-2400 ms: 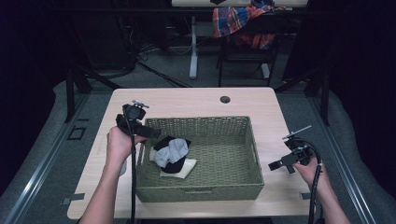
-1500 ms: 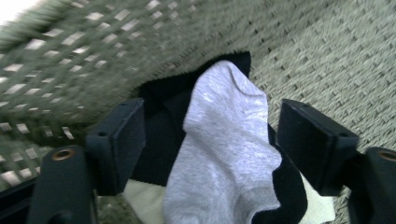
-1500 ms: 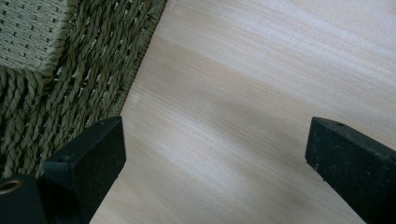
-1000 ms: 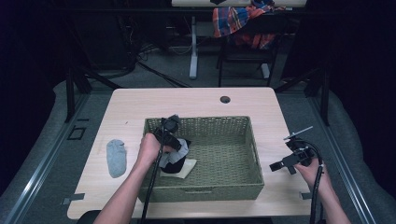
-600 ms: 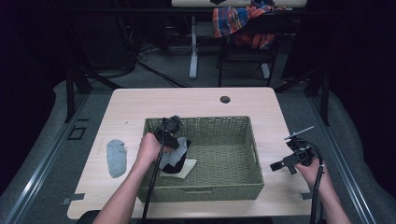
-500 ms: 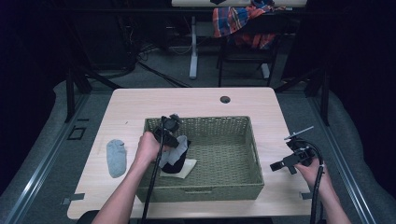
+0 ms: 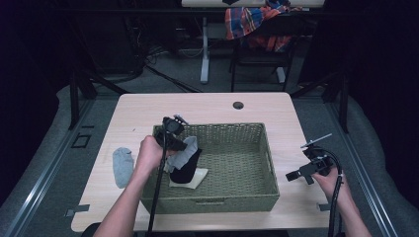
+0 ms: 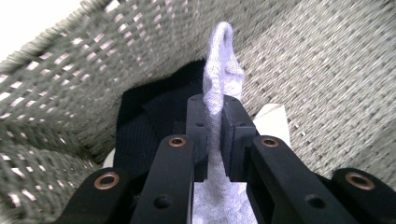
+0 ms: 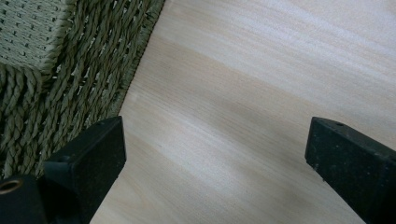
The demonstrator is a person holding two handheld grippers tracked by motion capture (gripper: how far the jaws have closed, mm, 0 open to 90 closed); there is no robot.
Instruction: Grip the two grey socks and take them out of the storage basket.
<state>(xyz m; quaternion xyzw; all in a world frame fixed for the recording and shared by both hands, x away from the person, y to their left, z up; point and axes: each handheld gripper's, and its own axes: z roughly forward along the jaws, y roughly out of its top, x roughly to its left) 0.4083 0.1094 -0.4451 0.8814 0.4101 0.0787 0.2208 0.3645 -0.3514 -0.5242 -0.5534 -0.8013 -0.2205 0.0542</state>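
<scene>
- Overhead: left gripper [image 7: 184, 146] inside basket [image 7: 257, 197], pinching grey sock [image 7: 185, 154] above black sock [image 7: 185, 170]; second grey sock [image 7: 122, 166] on table [image 7: 207, 106].
- Left gripper view: jaws just closed, clamped on grey sock [image 8: 219, 79].
- Right gripper view: right gripper [image 9: 215, 144] wide, over bare table beside basket [image 9: 56, 70].

The wicker basket [image 7: 222, 197] sits on the table [image 7: 207, 106] toward the person's side, a small round grommet [image 7: 238, 105] behind it near the far edge. In the basket's left part lies a pile of socks [image 7: 187, 168] — one sock [image 8: 219, 84] pinched in the left gripper [image 8: 214, 135] above the rest. Another sock [image 7: 122, 165] lies on the table left of the basket; the right gripper [image 7: 296, 175] sits to the basket's right.
</scene>
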